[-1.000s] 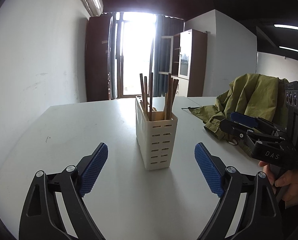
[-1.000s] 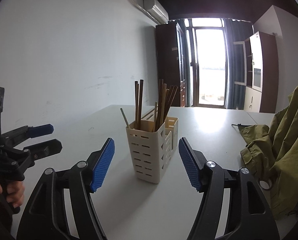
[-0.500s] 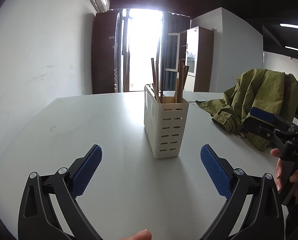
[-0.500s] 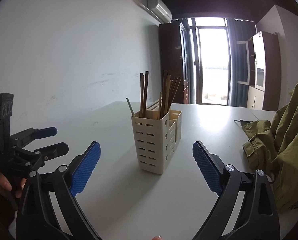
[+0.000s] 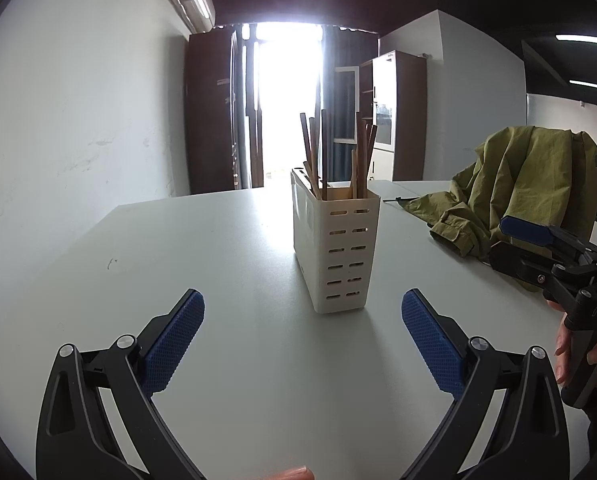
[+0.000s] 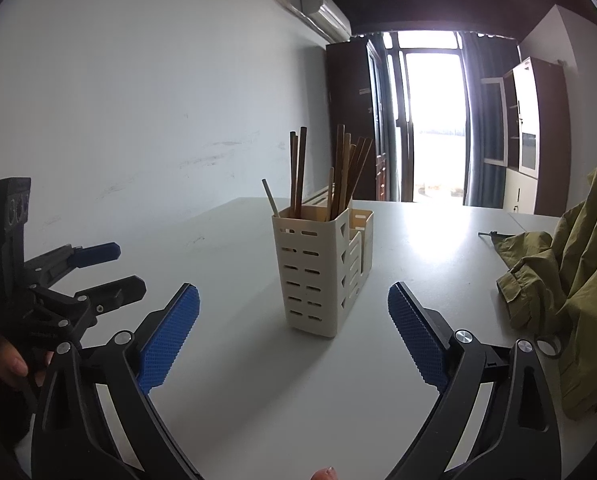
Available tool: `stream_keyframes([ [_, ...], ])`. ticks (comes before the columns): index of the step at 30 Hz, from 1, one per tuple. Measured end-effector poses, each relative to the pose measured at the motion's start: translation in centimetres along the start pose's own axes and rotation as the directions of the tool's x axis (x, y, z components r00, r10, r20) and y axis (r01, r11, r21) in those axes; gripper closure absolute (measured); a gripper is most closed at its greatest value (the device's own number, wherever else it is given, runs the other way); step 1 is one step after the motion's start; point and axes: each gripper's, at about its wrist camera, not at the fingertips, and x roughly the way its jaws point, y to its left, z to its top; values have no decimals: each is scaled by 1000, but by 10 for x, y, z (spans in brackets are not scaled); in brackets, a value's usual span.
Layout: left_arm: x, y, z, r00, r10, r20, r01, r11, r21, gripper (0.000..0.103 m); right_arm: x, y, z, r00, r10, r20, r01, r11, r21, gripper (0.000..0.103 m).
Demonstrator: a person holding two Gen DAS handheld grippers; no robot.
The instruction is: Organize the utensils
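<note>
A cream slotted utensil holder (image 5: 336, 250) stands upright on the white table (image 5: 178, 272), with several brown chopsticks (image 5: 338, 152) standing in it. It also shows in the right wrist view (image 6: 322, 268) with its chopsticks (image 6: 338, 168). My left gripper (image 5: 302, 344) is open and empty, a short way in front of the holder. My right gripper (image 6: 292, 340) is open and empty, also in front of the holder. Each gripper shows in the other's view: the right one (image 5: 514, 244) at the right edge, the left one (image 6: 110, 272) at the left.
An olive green jacket (image 5: 518, 188) lies heaped on the table to the right of the holder, also in the right wrist view (image 6: 570, 280). A white wall runs along the table's left side. A bright doorway and cabinets stand behind the table.
Both grippers have pulled back a little from the holder. The right gripper's jaws have opened wider. The holder and chopsticks have not moved.
</note>
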Motion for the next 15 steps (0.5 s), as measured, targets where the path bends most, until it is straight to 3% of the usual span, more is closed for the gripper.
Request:
stream_keyframes([
  [15,-2,-2,-1,1000,0,0,0,1000,14,6,6,6,-4,1000,18,-25,-19,1000,-14,7],
])
